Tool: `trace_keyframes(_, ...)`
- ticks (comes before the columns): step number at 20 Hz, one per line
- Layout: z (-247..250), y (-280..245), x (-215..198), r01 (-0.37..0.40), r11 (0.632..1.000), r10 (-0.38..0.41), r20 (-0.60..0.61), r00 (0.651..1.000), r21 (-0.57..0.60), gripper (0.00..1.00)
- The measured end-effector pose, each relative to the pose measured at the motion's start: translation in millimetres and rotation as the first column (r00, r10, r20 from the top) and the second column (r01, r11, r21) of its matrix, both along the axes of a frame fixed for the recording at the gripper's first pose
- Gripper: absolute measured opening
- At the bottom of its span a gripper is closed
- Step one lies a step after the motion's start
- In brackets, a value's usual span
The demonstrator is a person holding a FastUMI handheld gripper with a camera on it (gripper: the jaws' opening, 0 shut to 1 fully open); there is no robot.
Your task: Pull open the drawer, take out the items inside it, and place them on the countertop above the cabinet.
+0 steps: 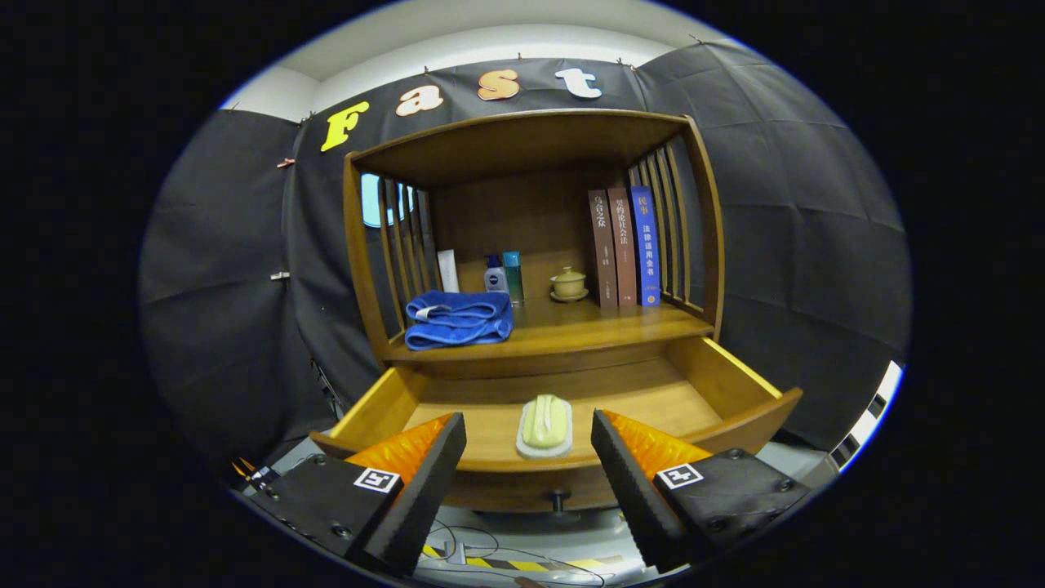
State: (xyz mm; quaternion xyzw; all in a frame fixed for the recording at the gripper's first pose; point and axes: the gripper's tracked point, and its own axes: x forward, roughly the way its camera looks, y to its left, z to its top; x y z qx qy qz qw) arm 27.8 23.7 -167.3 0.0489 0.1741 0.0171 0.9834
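While the gripper (529,445) is hovering in front of the wooden cabinet (531,245), its fingers (424,478) are standing wide apart and holding nothing. Pulled open, the light wooden drawer (735,384) is lying just beyond the fingertips, with its small dark knob (558,496) showing below the front edge. A pale yellow bar of soap on a white oval dish (544,425) is resting on the drawer's floor, close behind the front wall and in line with the gap between the fingers. Above the drawer, on the tabletop (620,327), a folded blue towel (457,318) is sitting at the left, with two small bottles (504,278), a small lidded ceramic pot (568,284) and three upright books (624,249) further back.
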Motion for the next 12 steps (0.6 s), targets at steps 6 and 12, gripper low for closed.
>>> trace_keyframes(6, -30, 13, 82, -0.040, 0.999, 0.033, -0.200, 0.979, -0.029, 0.99)
trace_keyframes(12, -93, 5, 124, -0.025, 0.999, 0.002, -0.449, 0.894, -0.045, 0.99)
